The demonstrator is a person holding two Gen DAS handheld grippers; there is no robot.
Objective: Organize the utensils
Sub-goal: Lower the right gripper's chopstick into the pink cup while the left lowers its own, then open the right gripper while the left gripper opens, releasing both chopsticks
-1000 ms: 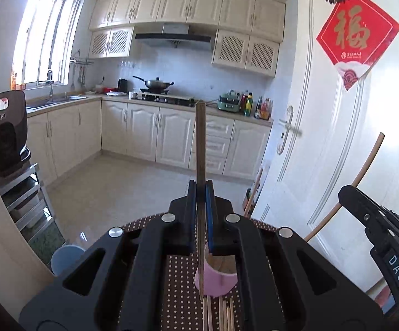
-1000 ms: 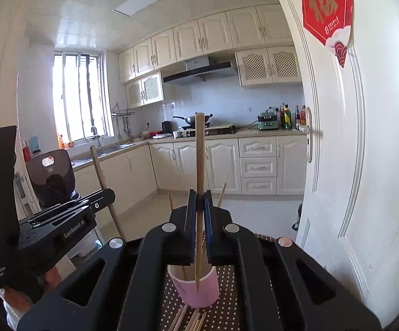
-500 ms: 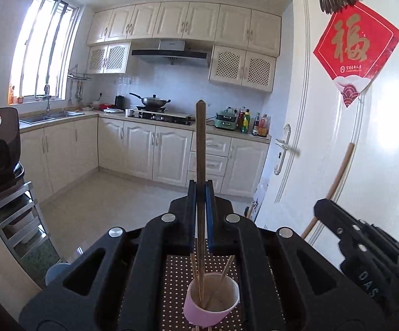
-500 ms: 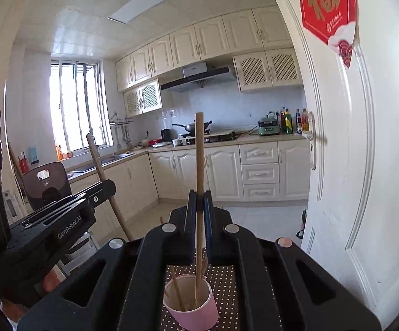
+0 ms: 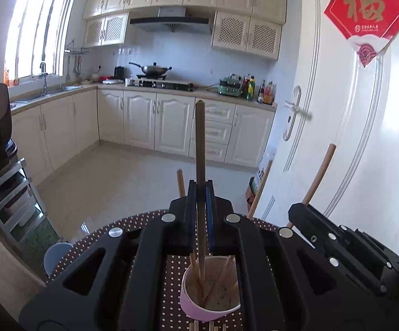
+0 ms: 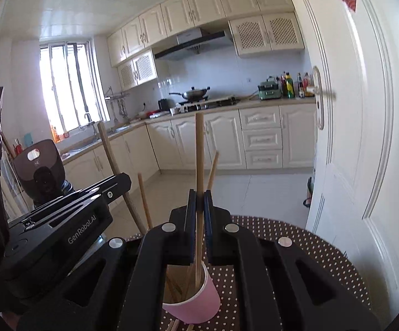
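Note:
A pink cup (image 5: 210, 300) stands on the brown dotted tablecloth (image 5: 111, 234) just under both grippers, with several wooden chopsticks leaning in it. My left gripper (image 5: 201, 193) is shut on a dark upright chopstick (image 5: 199, 143) whose lower end dips into the cup. In the right wrist view my right gripper (image 6: 199, 201) is shut on a paler upright chopstick (image 6: 199, 149), and its tip also reaches inside the pink cup (image 6: 196, 300). The two grippers are side by side, and each one shows at the edge of the other's view.
Loose chopsticks (image 5: 196, 325) lie on the cloth in front of the cup. A white door (image 5: 351, 138) stands close on the right. A metal rack (image 5: 3, 193) carrying a black appliance is on the left, with a pale blue bin (image 5: 56, 253) on the floor beside the table.
Both grippers have come down and forward over the cup. The held chopsticks' lower ends, earlier above or in front of the rim, now sit inside it.

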